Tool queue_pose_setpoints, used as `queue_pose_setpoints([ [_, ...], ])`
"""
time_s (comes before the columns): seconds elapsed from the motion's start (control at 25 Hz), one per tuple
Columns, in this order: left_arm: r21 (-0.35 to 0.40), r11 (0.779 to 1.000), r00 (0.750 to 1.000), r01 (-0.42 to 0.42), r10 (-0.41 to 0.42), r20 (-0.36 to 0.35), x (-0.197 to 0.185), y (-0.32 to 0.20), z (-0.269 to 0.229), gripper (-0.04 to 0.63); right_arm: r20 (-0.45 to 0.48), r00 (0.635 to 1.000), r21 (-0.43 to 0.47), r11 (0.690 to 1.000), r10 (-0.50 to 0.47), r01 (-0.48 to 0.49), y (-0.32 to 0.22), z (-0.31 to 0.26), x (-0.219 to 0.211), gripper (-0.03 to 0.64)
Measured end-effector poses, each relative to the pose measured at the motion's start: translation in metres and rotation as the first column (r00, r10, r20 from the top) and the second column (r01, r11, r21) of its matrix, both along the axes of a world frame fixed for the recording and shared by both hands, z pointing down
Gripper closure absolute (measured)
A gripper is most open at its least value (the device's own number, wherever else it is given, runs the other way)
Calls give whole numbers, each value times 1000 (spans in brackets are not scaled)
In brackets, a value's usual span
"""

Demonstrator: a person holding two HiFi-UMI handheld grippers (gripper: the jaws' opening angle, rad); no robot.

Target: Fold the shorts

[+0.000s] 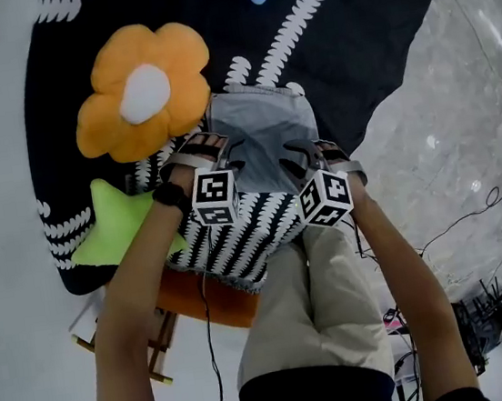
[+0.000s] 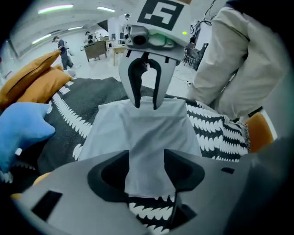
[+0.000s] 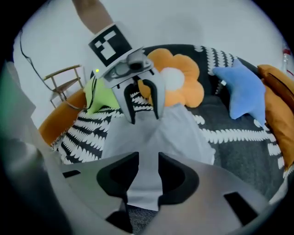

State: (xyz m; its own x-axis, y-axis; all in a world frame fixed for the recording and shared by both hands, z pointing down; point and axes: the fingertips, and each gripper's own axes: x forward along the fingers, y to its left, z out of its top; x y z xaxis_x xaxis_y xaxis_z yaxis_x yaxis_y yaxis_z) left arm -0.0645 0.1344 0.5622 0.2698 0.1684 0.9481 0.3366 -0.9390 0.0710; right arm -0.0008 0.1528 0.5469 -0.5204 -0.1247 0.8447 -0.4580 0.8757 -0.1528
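Note:
Grey shorts lie on a black blanket with white leaf stripes, and both grippers stand steeply over their near edge. My left gripper has its jaws apart, with the grey hem lying loose in the gap. My right gripper has its jaws close together on a narrow strip of the same hem. Each gripper view shows the other gripper across the cloth: the right gripper and the left gripper. The shorts' far edge is hidden behind them.
An orange flower cushion and a green star cushion sit left of the shorts. A blue star cushion and an orange cushion lie beyond. A wooden rack, the person's beige trousers and floor cables are near.

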Motion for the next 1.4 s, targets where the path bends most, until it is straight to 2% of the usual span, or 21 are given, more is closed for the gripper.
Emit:
queue_pose_setpoints([
  [0.12, 53, 997, 998, -47, 44, 52, -12, -1, 30, 345, -113, 992, -10, 998, -57, 56, 19, 29, -4, 445],
  [0.24, 37, 997, 993, -75, 71, 96, -27, 5, 57, 345, -201, 977, -24, 997, -76, 72, 24, 64, 7, 433],
  [0.36, 26, 994, 991, -103, 101, 91, -20, 5, 58, 341, -201, 972, -28, 992, -125, 122, 22, 74, 18, 431],
  [0.48, 7, 993, 988, -119, 118, 101, -11, -8, 37, 323, -201, 967, -40, 988, -157, 152, 9, 58, 28, 428],
  [0.68, -23, 985, 975, -169, 170, 145, -22, -11, 36, 315, -194, 965, -61, 984, -174, 165, -1, 47, 39, 380],
  [0.84, -30, 989, 977, -147, 150, 152, -28, -2, 54, 310, -205, 952, -92, 973, -228, 213, 14, 69, 37, 370],
  [1.12, -55, 991, 988, -124, 129, 90, -26, -5, 65, 305, -174, 967, -57, 982, -185, 177, 11, 80, 35, 373],
  [1.28, -69, 990, 986, -120, 127, 109, -27, -5, 72, 305, -224, 954, -83, 979, -201, 187, 11, 88, 33, 375],
  [1.4, -49, 994, 982, -99, 106, 159, -23, -7, 76, 316, -258, 944, -87, 978, -207, 191, 14, 91, 36, 403],
])
